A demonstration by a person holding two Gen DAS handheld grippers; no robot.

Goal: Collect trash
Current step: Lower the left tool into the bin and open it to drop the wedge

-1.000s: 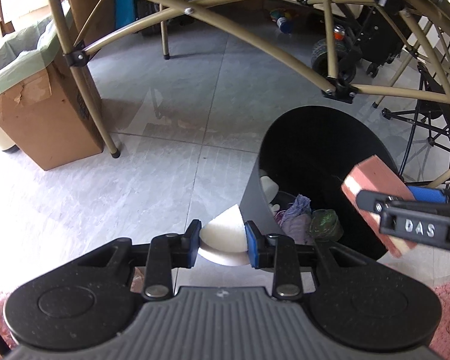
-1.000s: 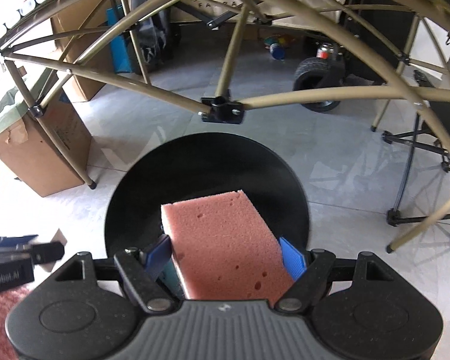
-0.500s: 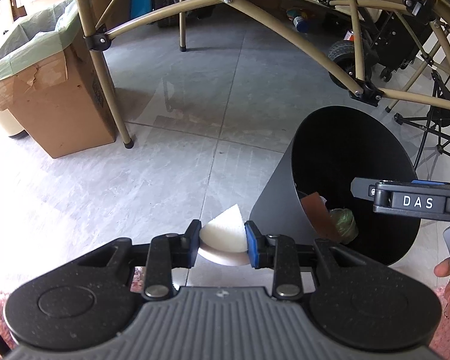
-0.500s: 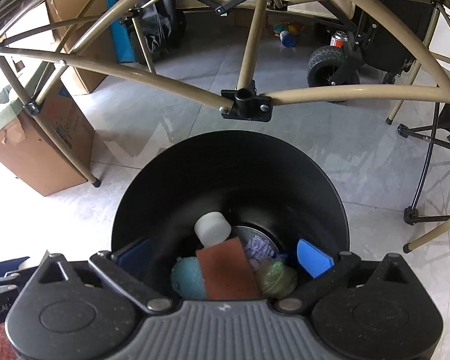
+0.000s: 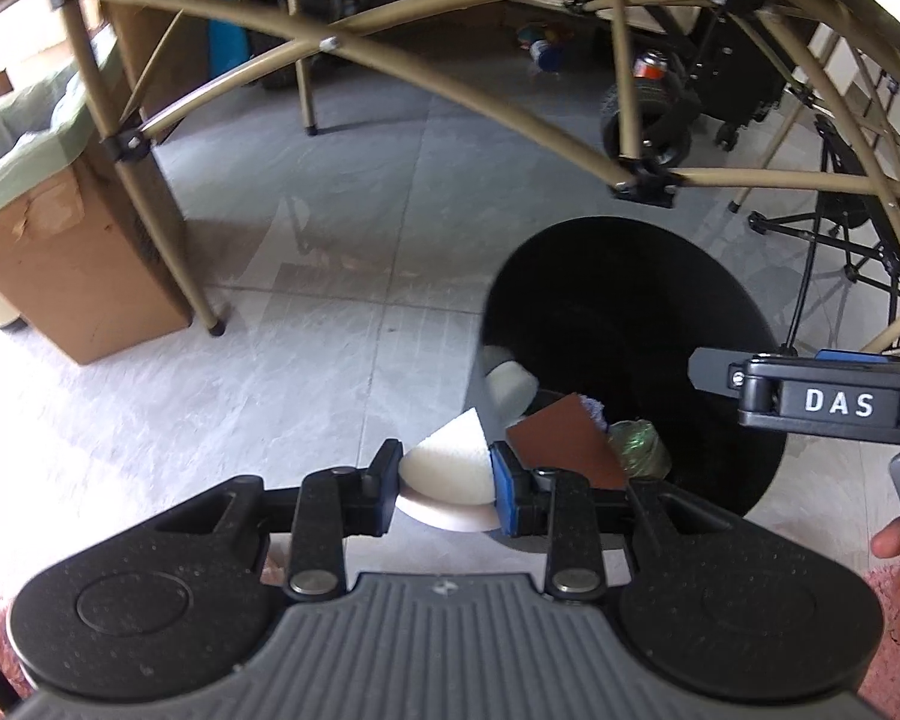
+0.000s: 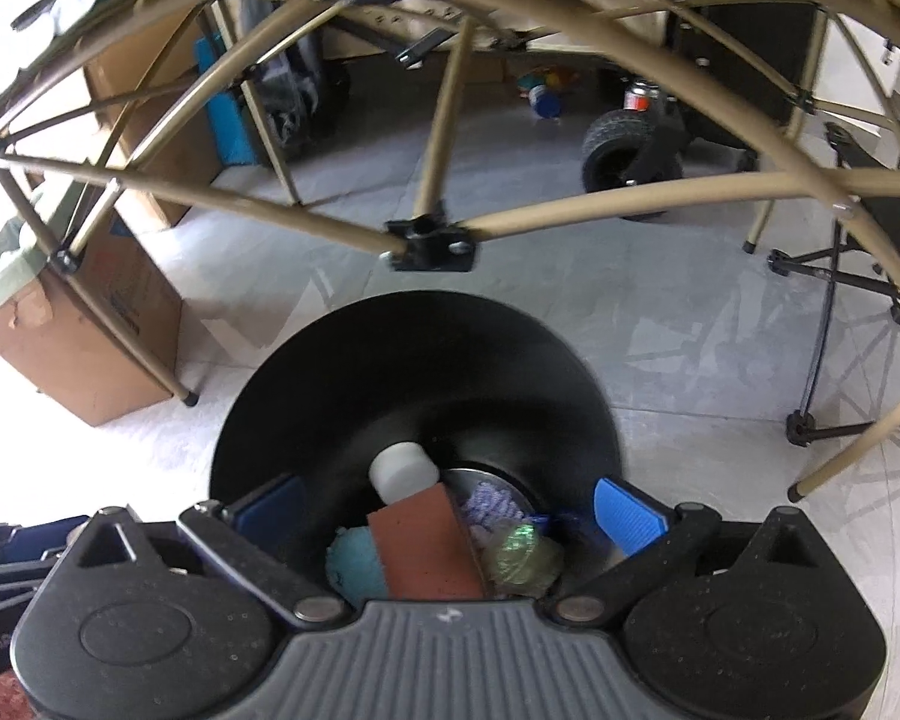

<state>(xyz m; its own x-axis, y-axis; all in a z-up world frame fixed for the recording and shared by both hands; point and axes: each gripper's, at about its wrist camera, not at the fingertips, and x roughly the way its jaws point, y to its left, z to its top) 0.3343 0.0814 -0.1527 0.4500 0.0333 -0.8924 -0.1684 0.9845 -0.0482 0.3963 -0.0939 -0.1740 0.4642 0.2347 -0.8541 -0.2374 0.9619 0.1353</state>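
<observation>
A black round trash bin (image 5: 630,276) stands on the grey tiled floor; it also shows in the right wrist view (image 6: 414,360). Inside lie a pink-brown sponge (image 6: 423,552), a white cylinder (image 6: 403,471), a teal lump (image 6: 354,561), a green crumpled wrapper (image 6: 519,558) and purple cloth (image 6: 489,501). My left gripper (image 5: 447,483) is shut on a white wedge-shaped piece (image 5: 447,465), just left of the bin's rim. My right gripper (image 6: 447,510) is open and empty above the bin; it shows from the side in the left wrist view (image 5: 810,399).
A tan folding table frame (image 5: 390,60) arches over the bin. A cardboard box with a green liner (image 5: 60,240) stands at the left. A wheeled cart (image 6: 624,150) and black stand legs (image 6: 840,300) are behind and right. Pink rug (image 5: 888,630) lies under me.
My right gripper opened and the pink sponge dropped into the bin. My left gripper, still holding the white piece, has shifted right, closer to the bin's rim.
</observation>
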